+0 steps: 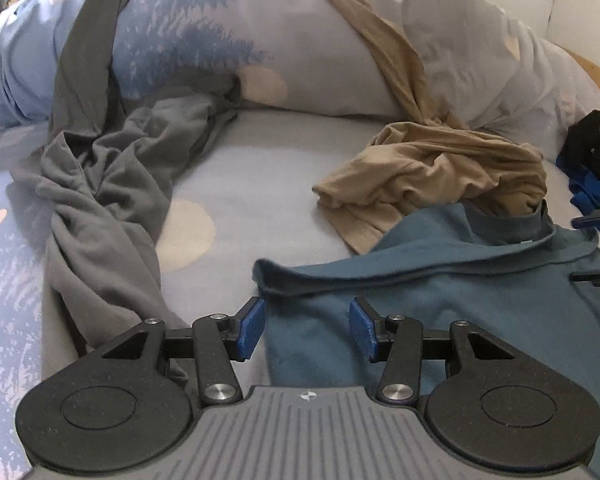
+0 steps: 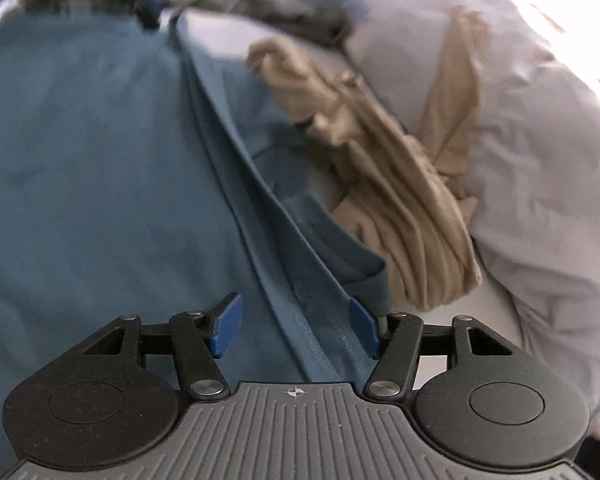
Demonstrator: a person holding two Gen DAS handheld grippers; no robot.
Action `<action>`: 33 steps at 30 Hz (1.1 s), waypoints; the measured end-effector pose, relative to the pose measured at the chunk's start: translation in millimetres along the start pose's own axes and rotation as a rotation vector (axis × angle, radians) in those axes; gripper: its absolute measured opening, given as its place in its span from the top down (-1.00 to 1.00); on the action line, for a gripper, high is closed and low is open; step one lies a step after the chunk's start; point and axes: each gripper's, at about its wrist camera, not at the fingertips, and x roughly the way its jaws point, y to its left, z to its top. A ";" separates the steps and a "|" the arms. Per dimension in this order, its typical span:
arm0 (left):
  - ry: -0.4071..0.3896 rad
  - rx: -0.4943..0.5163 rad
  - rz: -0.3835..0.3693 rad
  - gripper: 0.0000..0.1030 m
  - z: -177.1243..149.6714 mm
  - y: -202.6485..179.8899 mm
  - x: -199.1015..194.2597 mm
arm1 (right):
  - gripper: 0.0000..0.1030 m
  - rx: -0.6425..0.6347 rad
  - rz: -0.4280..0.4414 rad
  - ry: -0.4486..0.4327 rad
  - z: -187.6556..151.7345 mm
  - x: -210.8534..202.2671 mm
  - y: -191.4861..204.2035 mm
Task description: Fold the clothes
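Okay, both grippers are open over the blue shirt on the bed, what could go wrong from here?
1. The tan garment overlaps the blue shirt at its collar; lifting the shirt may drag it along.
2. The left gripper sits at the shirt's rolled edge and might pinch the bedsheet too.
3. The right gripper straddles a hem seam, so it may catch only one layer.

blue shirt point(image 1: 440, 312): cut off right, below | right wrist view: far half motion-blurred
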 end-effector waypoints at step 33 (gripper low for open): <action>-0.005 -0.011 0.030 -0.20 28.0 15.5 59.8 | -0.27 1.092 -0.155 -0.109 -200.1 -57.4 -107.8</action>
